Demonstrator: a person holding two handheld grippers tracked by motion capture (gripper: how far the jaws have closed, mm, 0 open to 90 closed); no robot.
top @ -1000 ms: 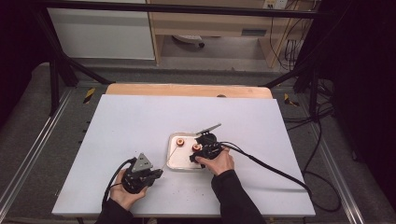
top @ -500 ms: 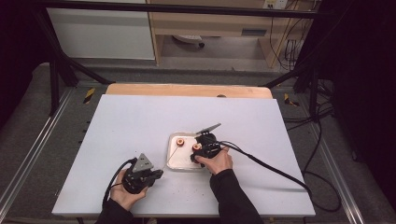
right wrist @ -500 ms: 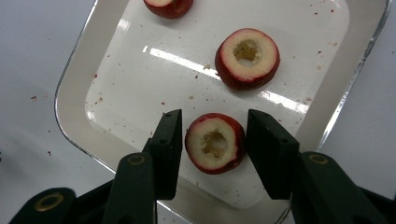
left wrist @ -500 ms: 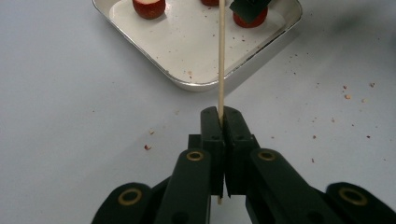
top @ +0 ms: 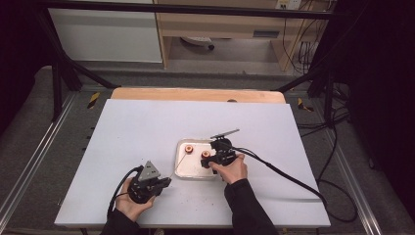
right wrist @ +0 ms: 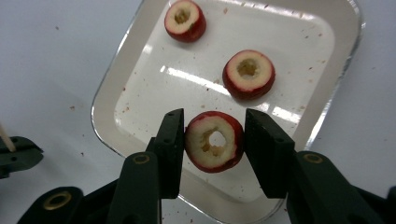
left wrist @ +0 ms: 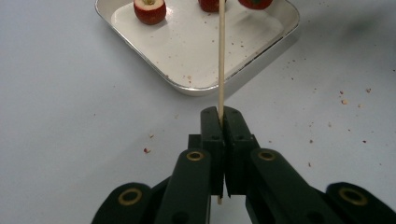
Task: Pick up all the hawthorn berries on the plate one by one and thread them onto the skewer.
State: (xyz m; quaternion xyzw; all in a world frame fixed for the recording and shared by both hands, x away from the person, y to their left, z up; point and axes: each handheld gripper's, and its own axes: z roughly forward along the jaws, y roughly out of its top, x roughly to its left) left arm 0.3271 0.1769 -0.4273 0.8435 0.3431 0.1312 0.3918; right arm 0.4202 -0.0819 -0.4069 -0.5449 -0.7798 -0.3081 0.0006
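The left gripper [left wrist: 219, 122] clamps a wooden skewer [left wrist: 221, 56] near the tray [right wrist: 109, 88]. The right gripper [right wrist: 214, 140] is open — its jaws flank a cored fruit ring [right wrist: 214, 141] at the tray's near right.

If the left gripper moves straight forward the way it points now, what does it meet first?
Probably the near rim of the tray. The left gripper is shut on a thin wooden stick that already reaches over the tray toward the red fruit pieces; height is unclear.

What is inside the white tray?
The tray holds three cored red fruit rings, one between the right claw's jaws. The tray floor under each ring is covered.
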